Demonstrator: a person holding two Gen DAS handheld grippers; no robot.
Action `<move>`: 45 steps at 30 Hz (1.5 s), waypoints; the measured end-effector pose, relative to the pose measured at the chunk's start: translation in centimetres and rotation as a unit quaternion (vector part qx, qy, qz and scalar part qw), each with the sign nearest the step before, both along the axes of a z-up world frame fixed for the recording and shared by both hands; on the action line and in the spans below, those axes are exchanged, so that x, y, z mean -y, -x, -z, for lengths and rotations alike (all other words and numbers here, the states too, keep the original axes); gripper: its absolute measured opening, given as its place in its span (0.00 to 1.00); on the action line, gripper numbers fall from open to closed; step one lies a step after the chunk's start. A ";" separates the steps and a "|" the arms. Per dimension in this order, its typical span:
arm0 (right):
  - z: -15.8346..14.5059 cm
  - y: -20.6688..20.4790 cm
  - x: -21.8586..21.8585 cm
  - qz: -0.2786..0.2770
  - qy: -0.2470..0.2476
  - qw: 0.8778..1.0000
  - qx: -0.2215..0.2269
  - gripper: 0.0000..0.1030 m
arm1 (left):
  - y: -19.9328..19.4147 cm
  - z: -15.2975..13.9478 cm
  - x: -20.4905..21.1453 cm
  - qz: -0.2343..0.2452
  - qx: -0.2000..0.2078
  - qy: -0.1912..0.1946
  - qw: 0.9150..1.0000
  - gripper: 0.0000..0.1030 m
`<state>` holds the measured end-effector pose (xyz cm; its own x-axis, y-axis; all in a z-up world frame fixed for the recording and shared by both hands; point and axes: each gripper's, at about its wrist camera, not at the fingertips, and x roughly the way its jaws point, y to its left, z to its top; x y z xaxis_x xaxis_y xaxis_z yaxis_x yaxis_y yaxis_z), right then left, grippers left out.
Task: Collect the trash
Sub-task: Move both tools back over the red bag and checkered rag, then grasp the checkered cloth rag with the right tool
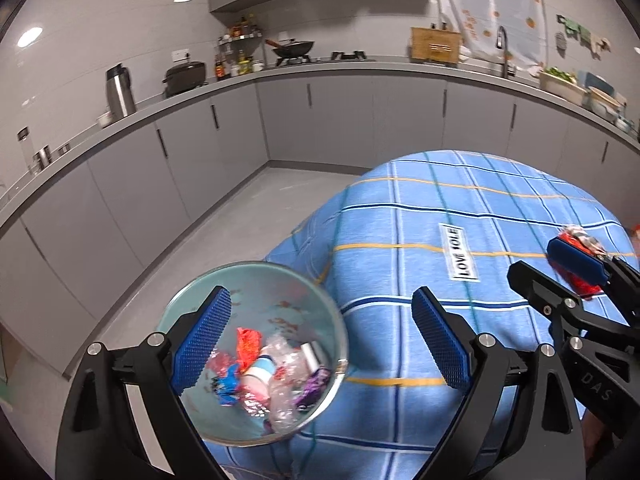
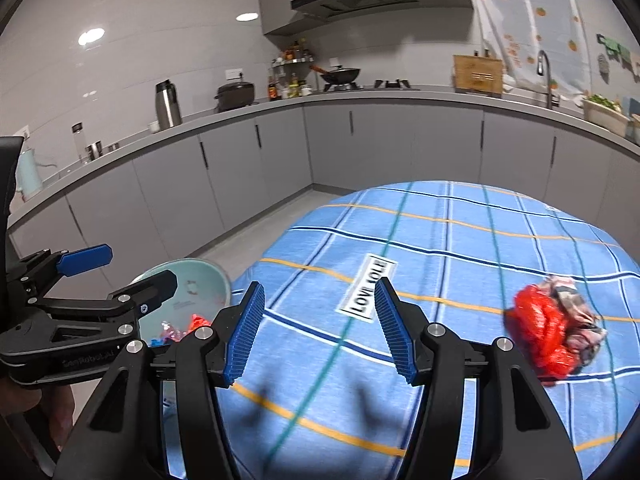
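Both grippers, left (image 1: 320, 340) and right (image 2: 320, 328), are gaping empty; bin (image 1: 192, 304) is holding wrappers, 1 red wad (image 2: 552, 332) is awaiting pickup on tablecloth (image 2: 460, 240).

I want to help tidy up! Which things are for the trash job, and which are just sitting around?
For the job:
- bin with wrappers inside
- red crumpled trash on the tablecloth

Just sitting around:
- thermos
- wok
- rice cooker

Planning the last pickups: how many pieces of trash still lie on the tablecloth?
1: a crumpled red wrapper on the blue checked tablecloth, right of the right gripper. More may lie out of view.
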<state>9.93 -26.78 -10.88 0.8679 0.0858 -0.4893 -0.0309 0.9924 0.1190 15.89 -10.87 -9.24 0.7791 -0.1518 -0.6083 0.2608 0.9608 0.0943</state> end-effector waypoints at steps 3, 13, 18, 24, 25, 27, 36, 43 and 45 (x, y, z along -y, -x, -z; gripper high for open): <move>0.2 0.4 1.2 0.015 -0.001 1.000 -0.001 0.56 | 0.1 -0.1 1.6 0.017 0.003 -0.003 1.000 0.88; 0.9 2.4 7.5 0.086 0.003 0.996 -0.005 0.56 | 0.1 -0.3 7.9 0.073 0.010 -0.005 0.997 0.93; 1.4 3.4 11.0 0.124 0.004 0.992 -0.010 0.56 | -0.1 0.2 11.3 0.100 0.006 -0.008 0.995 0.93; 1.9 3.7 14.2 0.157 0.005 0.987 -0.017 0.56 | -0.3 1.3 15.3 0.127 -0.003 -0.012 0.992 0.93; 2.0 3.8 14.7 0.163 0.005 0.986 -0.019 0.56 | -0.3 1.5 15.9 0.131 -0.004 -0.014 0.991 0.93; 2.2 3.9 15.9 0.176 0.006 0.984 -0.022 0.56 | -0.4 1.9 16.8 0.137 -0.008 -0.017 0.990 0.93; 3.8 3.4 19.7 0.223 0.012 0.973 -0.061 0.56 | -0.7 2.8 20.6 0.164 -0.011 -0.024 0.986 0.93; 5.1 2.2 21.2 0.219 -0.005 0.971 -0.099 0.56 | -0.7 3.1 22.4 0.174 -0.013 -0.027 0.984 0.93; 5.6 1.9 21.5 0.212 -0.020 0.971 -0.112 0.55 | -0.8 3.3 22.6 0.176 -0.017 -0.027 0.984 0.93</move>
